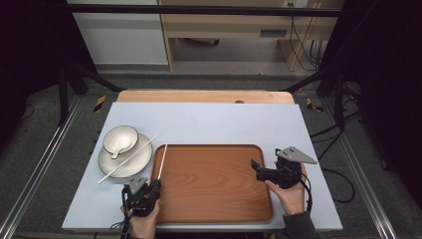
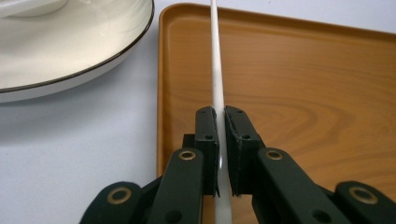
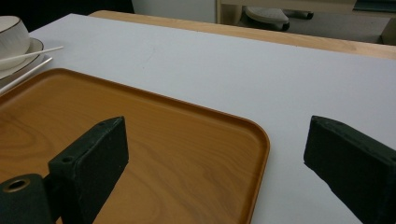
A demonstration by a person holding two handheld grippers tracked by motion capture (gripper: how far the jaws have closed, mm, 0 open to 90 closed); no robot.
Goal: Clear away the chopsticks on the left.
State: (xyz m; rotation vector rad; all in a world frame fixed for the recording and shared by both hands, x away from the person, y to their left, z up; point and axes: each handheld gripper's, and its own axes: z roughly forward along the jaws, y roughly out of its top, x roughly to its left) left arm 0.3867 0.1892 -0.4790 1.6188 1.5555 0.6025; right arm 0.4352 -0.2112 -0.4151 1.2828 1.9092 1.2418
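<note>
My left gripper (image 1: 157,184) (image 2: 221,116) is shut on a white chopstick (image 1: 162,159) (image 2: 215,56) that runs forward along the left rim of the brown wooden tray (image 1: 214,184) (image 2: 303,93). A second white chopstick (image 1: 128,158) (image 3: 32,53) lies slanted across a white plate (image 1: 137,162) (image 2: 70,51) left of the tray. On that plate sits a white bowl (image 1: 130,132) (image 3: 11,35) with a white spoon (image 1: 119,148) in it. My right gripper (image 1: 258,170) (image 3: 217,135) stands open at the tray's right side, its jaws astride the tray's far right corner with nothing between them.
The tray, bare inside, lies near the front of a pale blue mat (image 1: 214,122) (image 3: 280,84) on the table. A wooden strip (image 1: 204,96) edges the mat's far side. Dark frame posts (image 1: 338,89) stand off both table sides.
</note>
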